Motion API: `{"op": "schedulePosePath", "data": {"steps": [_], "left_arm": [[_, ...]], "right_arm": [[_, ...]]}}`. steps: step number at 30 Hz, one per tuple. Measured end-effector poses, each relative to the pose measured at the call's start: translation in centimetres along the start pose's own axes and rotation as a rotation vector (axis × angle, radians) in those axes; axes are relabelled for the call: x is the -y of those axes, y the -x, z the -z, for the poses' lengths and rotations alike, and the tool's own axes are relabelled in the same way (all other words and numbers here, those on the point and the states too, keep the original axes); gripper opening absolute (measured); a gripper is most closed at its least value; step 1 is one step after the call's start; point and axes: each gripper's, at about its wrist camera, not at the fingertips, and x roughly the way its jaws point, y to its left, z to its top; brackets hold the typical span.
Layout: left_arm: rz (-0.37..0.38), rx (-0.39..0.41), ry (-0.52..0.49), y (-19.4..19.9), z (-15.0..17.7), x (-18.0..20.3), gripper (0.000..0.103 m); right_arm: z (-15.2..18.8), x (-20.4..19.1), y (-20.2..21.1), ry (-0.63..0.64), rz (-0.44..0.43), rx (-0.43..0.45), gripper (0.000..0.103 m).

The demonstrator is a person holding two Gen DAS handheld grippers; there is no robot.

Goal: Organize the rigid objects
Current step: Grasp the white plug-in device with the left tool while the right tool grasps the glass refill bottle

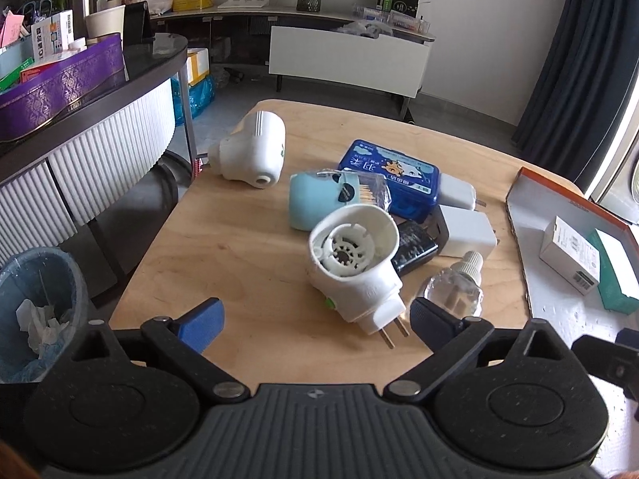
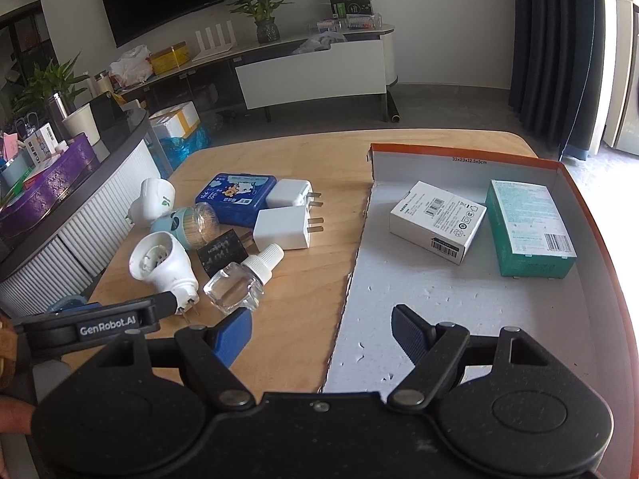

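Note:
A pile lies on the wooden table (image 1: 223, 239): two white plug-in heaters (image 1: 353, 267) (image 1: 249, 151), a light blue toothpick jar (image 1: 319, 199), a blue tin (image 1: 389, 175), two white chargers (image 1: 467, 231), a black adapter (image 1: 413, 247) and a clear bottle (image 1: 455, 283). My left gripper (image 1: 315, 321) is open, just short of the near heater's plug end. My right gripper (image 2: 323, 333) is open and empty over the near edge of the orange-rimmed box lid (image 2: 439, 291), which holds a white carton (image 2: 437, 219) and a green carton (image 2: 531, 227).
A dark curved counter (image 1: 80, 92) with a purple box stands left of the table. A lined waste bin (image 1: 36, 311) stands on the floor at the lower left. A TV cabinet with plants runs along the far wall. The left gripper's arm (image 2: 92, 325) shows in the right wrist view.

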Motion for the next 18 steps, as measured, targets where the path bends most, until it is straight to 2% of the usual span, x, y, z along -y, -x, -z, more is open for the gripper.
{"op": "schedulePosePath", "data": {"steps": [7,10,11,14,18], "left_arm": [[-0.041,0.014,0.001,-2.2,-1.0,0.4,0.101],[-0.022,0.015,0.0,-2.8,-1.0,0.4,0.097],[-0.01,0.026,0.001,-2.7,-0.9,0.3,0.091],[0.021,0.034,-0.039,-2.7,-0.8,0.7,0.063],[0.05,0.04,-0.065,-2.3,-0.4,0.5,0.062]], "right_arm": [[0.1,0.2,-0.4,-0.003,-0.003,-0.007,0.091],[0.1,0.2,-0.5,-0.002,-0.004,-0.011,0.091],[0.1,0.2,-0.6,-0.002,-0.003,-0.013,0.091],[0.2,0.0,-1.1,0.001,-0.004,-0.025,0.091],[0.3,-0.5,-1.7,0.01,-0.007,-0.037,0.091]]}}
